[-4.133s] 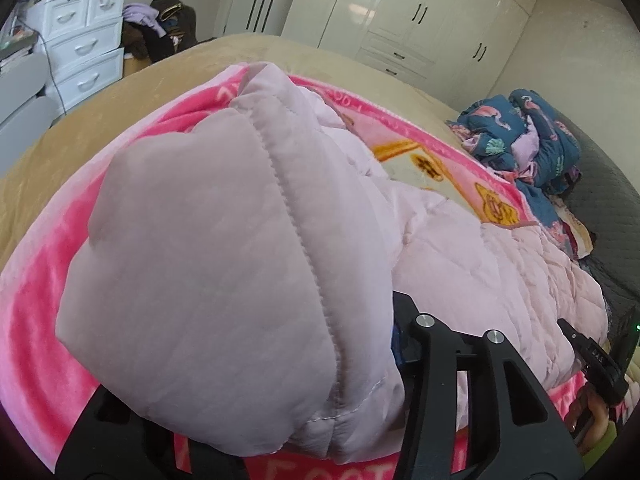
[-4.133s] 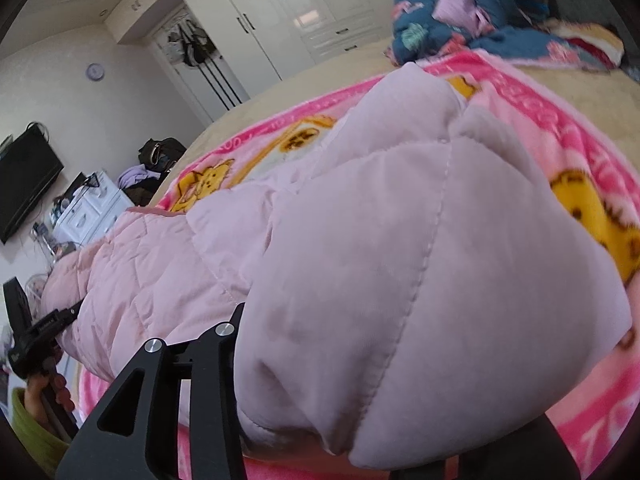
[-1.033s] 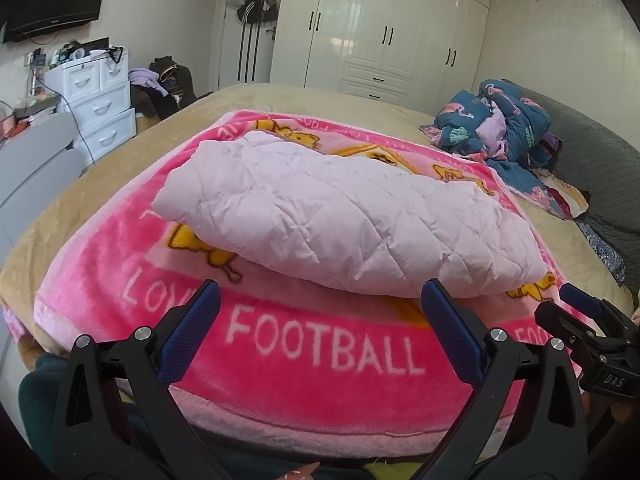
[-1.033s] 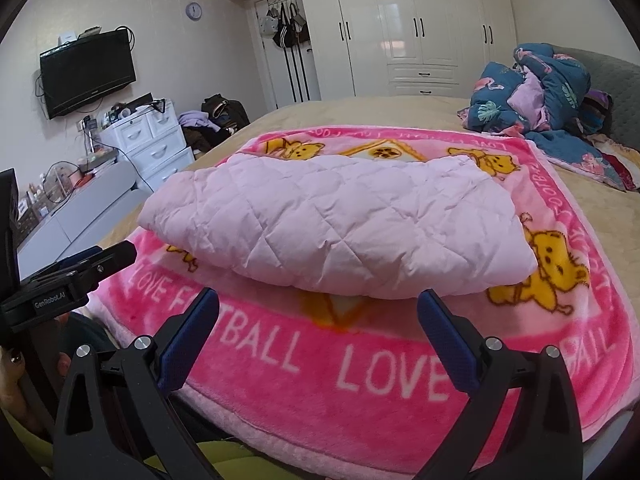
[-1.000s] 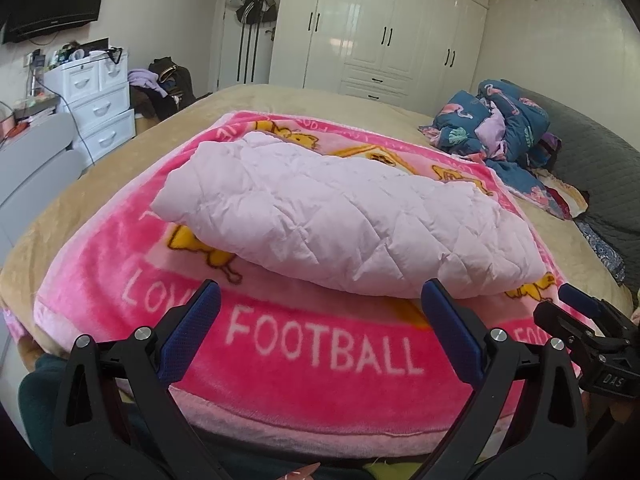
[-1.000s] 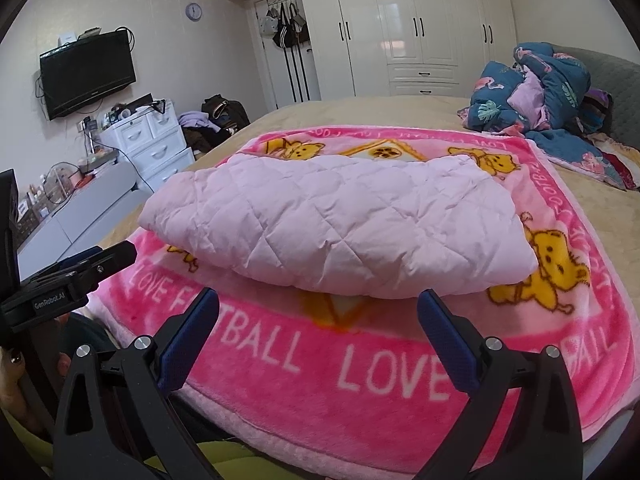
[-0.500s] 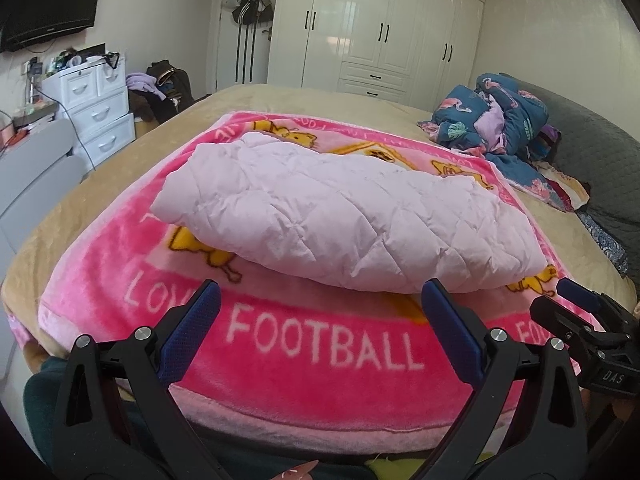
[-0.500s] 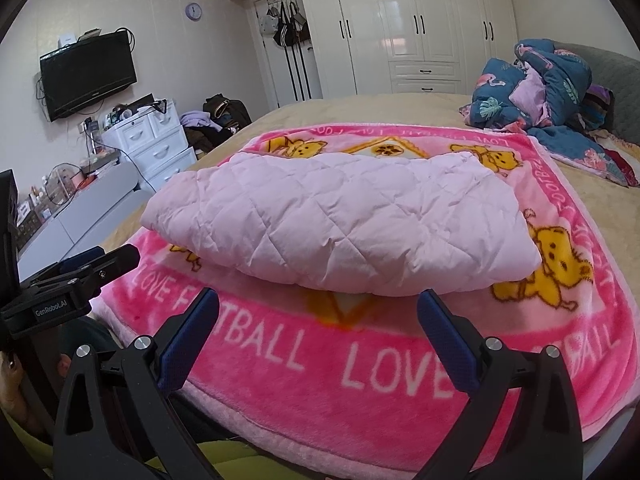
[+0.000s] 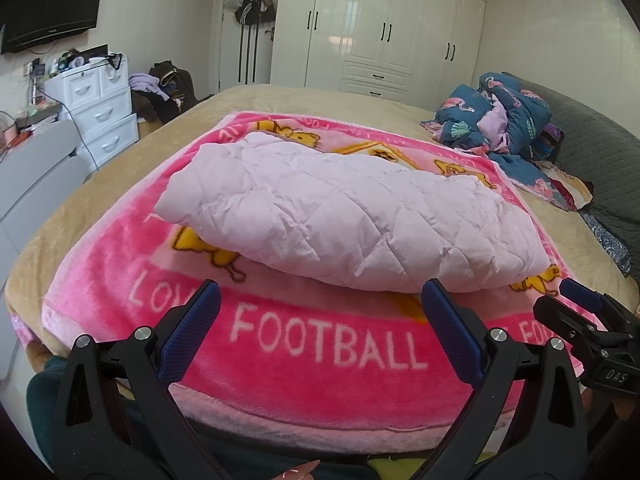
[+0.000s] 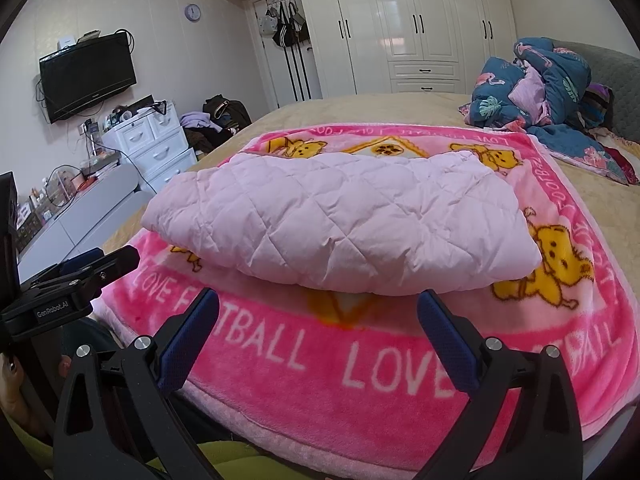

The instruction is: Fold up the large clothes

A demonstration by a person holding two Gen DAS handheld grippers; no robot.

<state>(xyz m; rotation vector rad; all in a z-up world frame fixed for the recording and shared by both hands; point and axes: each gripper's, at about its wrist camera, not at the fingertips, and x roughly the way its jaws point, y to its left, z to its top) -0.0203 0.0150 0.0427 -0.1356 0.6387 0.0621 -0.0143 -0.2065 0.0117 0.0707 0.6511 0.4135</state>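
Left wrist view first: the left gripper (image 9: 320, 316) hangs with its blue-padded fingers (image 9: 450, 330) spread wide and nothing between them, low at the near edge of the bed (image 9: 280, 100). Ahead of it the pink quilted coat (image 9: 348, 216) lies folded into a long bundle across the pink blanket (image 9: 320, 344), well clear of both pads. At the right edge of this view the right gripper (image 9: 580, 304) pokes in from the side. Over to the right wrist view, and the right gripper (image 10: 318, 316) is spread just as wide, also empty, with the coat (image 10: 340, 220) lying beyond its tips. Only this view catches the left gripper (image 10: 96, 264) from outside at the left, a hand (image 10: 12, 384) below it. The TV (image 10: 88, 74) and clock (image 10: 192, 12) show whole here; the left view cuts the TV at the frame edge. Both show the drawers (image 10: 148, 144), wardrobe (image 10: 400, 24) and blue bedding (image 10: 540, 84).
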